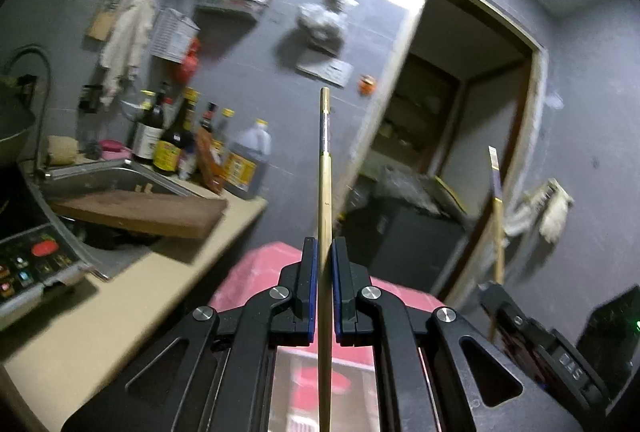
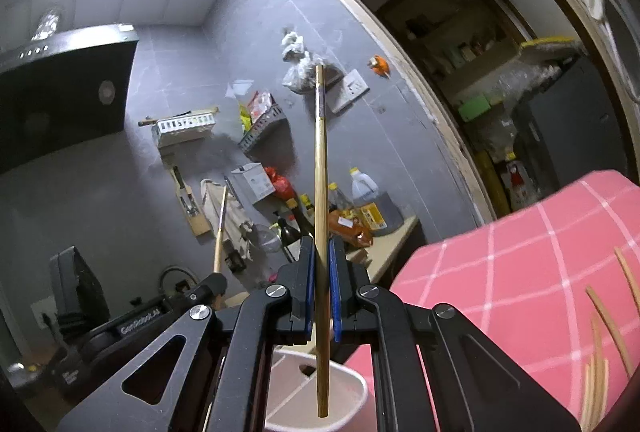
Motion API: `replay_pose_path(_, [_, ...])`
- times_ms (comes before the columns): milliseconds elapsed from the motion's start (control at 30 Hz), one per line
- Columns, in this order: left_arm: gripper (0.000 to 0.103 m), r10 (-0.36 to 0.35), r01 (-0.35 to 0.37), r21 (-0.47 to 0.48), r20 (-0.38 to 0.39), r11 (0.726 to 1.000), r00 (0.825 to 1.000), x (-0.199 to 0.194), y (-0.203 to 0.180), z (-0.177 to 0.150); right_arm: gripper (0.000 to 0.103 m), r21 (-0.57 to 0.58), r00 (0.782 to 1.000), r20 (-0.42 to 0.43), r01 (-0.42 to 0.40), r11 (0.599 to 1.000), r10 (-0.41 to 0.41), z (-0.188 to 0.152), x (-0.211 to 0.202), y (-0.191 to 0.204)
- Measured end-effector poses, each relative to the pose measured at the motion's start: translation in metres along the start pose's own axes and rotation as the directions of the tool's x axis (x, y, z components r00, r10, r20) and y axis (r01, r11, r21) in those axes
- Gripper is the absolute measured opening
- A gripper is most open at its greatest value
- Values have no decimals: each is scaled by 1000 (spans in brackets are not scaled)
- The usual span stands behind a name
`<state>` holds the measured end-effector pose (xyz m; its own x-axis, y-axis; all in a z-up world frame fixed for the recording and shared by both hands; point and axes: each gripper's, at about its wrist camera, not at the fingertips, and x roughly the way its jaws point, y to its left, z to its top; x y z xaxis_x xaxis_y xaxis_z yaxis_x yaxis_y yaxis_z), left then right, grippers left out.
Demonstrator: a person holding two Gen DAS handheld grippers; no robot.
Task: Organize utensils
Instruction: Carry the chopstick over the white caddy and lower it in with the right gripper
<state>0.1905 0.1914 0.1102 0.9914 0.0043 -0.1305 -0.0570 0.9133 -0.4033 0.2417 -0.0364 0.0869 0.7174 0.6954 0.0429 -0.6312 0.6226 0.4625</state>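
My left gripper (image 1: 324,252) is shut on a bamboo chopstick (image 1: 325,168) that stands upright with its dark-banded end up. It hangs above a pink checked cloth (image 1: 256,272). My right gripper (image 2: 320,252) is shut on a second chopstick (image 2: 321,160), also upright. Its lower end hangs just over the mouth of a white paper cup (image 2: 356,396) below the fingers. Several loose chopsticks (image 2: 612,320) lie on the pink cloth (image 2: 520,272) at the right. The right gripper with its chopstick shows at the right of the left wrist view (image 1: 498,232).
A beige counter (image 1: 100,312) holds a sink (image 1: 132,176), a wooden board (image 1: 140,208) and sauce bottles (image 1: 176,136). An induction cooker (image 1: 32,260) sits at the left. A doorway (image 1: 460,112) opens to the right. A range hood (image 2: 60,92) hangs at the upper left.
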Motion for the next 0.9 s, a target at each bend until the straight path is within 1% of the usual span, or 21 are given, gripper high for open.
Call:
replay_pose_path(100, [5,31,-30,-35,26,999,999,8,21,2,5,-32,1000,8,9,999,-9,-8,7,-1])
replay_pose_path(200, [5,62,-60,-47,47,997,997,10,32,-2,5,-74,1000,7,11,997,-10,-19,9,3])
replay_pose_path(367, [5,102,-102,-5,55,995,993,11,27,-18,5,-139,1000,-25,5,990,-8,-33,13,6])
replay_pose_path(533, [5,115,-116,26,47,993,992,12,19,-34,5,-169,997,-76,7,986,-20,-44,15,5])
replay_pose_path(900, [5,130,-133,107,33,985,991,9,10,-53,5,-225,989,-134,31,974,-62,-55,17,9])
